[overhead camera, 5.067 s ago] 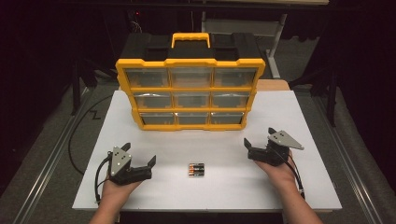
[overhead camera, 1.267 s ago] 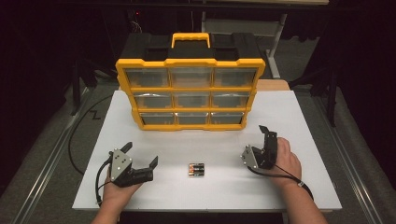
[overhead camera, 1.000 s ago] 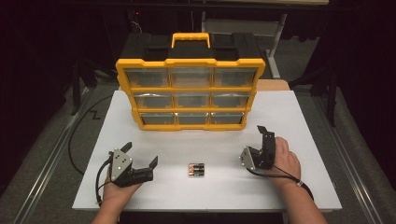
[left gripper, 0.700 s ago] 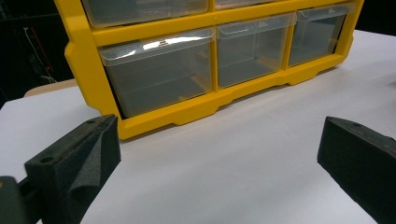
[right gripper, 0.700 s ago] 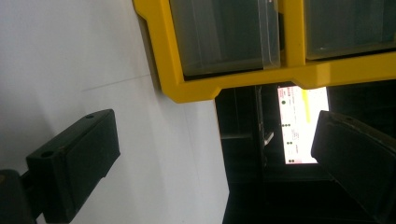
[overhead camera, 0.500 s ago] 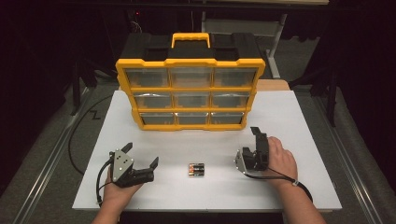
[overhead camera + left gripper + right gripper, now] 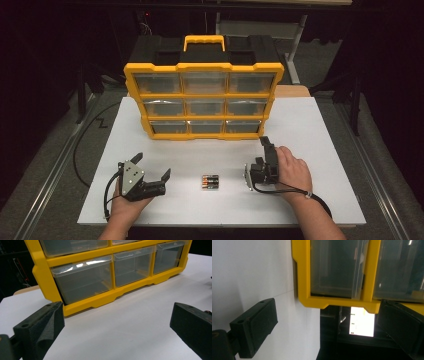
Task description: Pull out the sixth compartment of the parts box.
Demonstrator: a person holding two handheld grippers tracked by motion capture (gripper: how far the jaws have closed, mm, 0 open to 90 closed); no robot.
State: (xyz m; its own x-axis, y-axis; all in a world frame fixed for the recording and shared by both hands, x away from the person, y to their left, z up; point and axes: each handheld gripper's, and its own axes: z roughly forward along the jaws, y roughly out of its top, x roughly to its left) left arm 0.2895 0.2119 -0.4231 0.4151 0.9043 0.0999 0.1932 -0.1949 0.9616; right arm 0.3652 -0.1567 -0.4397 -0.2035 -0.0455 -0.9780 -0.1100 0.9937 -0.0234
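A small pack of batteries (image 7: 210, 181) lies on the white table (image 7: 320, 130) near its front edge. My left gripper (image 7: 152, 166) rests on the table left of the batteries, open with nothing between its fingers; its own view shows the wide-set jaws of the left gripper (image 7: 116, 330) pointing at the organizer's bottom drawers. To the right of the batteries, a hand holds my right gripper (image 7: 265, 146) rolled onto its side. The right gripper (image 7: 327, 327) is open and empty, facing a lower corner of the organizer (image 7: 337, 300).
A yellow organizer (image 7: 204, 67) with three rows of clear drawers (image 7: 82, 280) stands upright at the back middle of the table, a black case behind it. A black cable (image 7: 82, 150) trails off the table's left side.
My right gripper has moved left toward the batteries and turned onto its side. The left gripper, the batteries and the organizer have stayed put.
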